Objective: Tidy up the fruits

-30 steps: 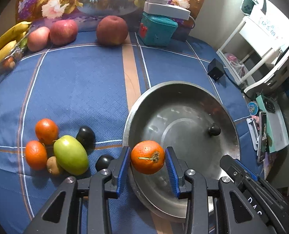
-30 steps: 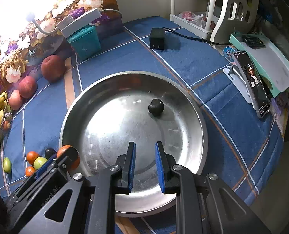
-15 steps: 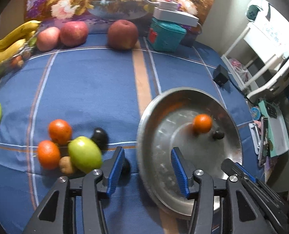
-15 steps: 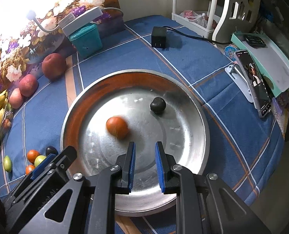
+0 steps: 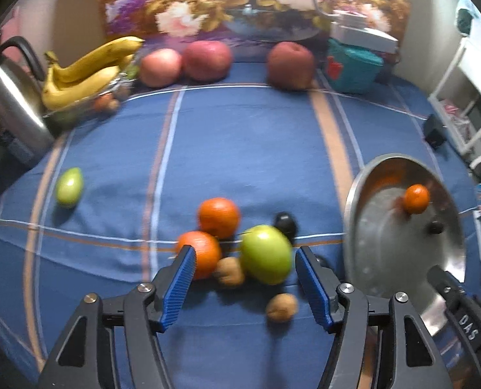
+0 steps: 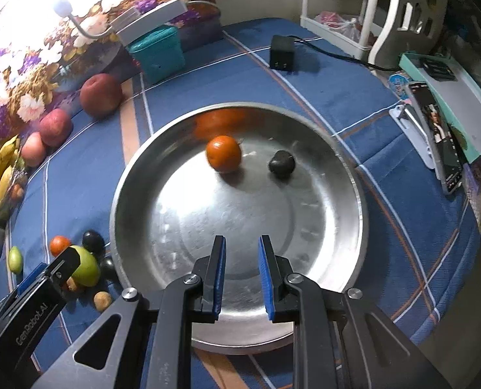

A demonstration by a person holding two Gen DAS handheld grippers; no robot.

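A steel bowl [image 6: 344, 253] holds an orange [image 6: 224, 158] and a small dark fruit [image 6: 282, 164]; the bowl also shows in the left wrist view [image 5: 386, 253], with the orange [image 5: 416, 198] inside. My left gripper [image 5: 243, 278] is open and empty just above a cluster on the blue cloth: two oranges [image 5: 219, 217], a green mango [image 5: 266, 254], a dark plum [image 5: 285, 223] and brown kiwis [image 5: 281, 307]. My right gripper [image 6: 242, 275] hovers over the bowl's near side, its jaws a narrow gap apart and empty.
Bananas [image 5: 88, 71], three apples [image 5: 208, 60], a teal box [image 5: 350, 68] and a kettle [image 5: 6, 97] line the back. A small green fruit [image 5: 69, 188] lies left. A black adapter [image 6: 282, 56], phone [image 6: 441, 136] and white rack [image 6: 354, 6] are right.
My left gripper let go of the orange, which rolled to the far side of the bowl. The left gripper then swung left over the fruit cluster. The right gripper stayed put.
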